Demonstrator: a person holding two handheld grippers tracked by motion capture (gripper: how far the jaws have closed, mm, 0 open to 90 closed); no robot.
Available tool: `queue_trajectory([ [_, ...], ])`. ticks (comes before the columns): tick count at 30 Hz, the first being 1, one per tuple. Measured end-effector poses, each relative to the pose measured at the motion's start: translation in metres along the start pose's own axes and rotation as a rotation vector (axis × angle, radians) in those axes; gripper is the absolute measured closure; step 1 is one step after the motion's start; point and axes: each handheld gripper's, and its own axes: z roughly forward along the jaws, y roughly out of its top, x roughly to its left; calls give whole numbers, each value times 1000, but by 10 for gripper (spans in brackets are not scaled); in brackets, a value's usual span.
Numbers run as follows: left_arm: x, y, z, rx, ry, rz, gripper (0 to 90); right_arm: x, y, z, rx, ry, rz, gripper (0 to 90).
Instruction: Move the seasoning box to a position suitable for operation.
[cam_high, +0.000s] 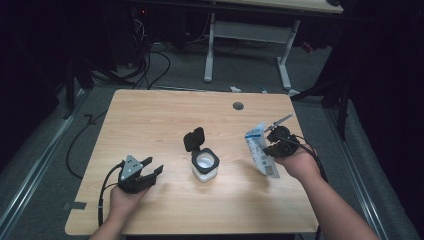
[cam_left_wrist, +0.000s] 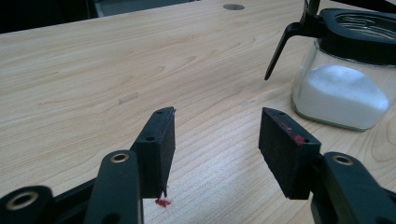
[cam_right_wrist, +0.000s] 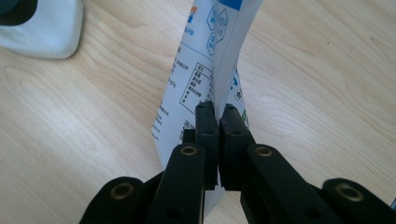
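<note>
Clamping a thin, glossy white-and-blue printed pouch (cam_right_wrist: 196, 70), right tool (cam_right_wrist: 217, 112); print too small to read. Left tool (cam_left_wrist: 215, 135) gapes empty near square glass jar (cam_high: 205, 165) of white powder on wood-grain surface (cam_high: 150, 120).

We hold a white-and-blue pouch (cam_high: 260, 150) pinched in our right claw (cam_high: 272, 142), lifted off the wooden surface (cam_high: 165, 115). Our left claw (cam_high: 150, 167) rests with jaws parted around nothing. Between both claws stands a glass jar (cam_high: 205, 165), its black lid (cam_high: 194, 139) flipped up.
</note>
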Motion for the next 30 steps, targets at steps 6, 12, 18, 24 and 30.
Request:
queue_trajectory([
  [6,1,-1,0,3,-17,-11,432,0,-9,0,-94,-6,30,883],
  [12,2,-3,1,7,-14,-8,417,-1,-22,0,-178,6,49,883],
  [18,1,-3,2,9,-17,-13,415,-1,-36,4,-239,2,58,882],
  [24,2,-4,2,22,-22,-14,416,-3,-51,6,-331,21,94,882],
  [30,2,-4,2,32,-10,-8,416,-1,-62,6,-411,10,108,882],
])
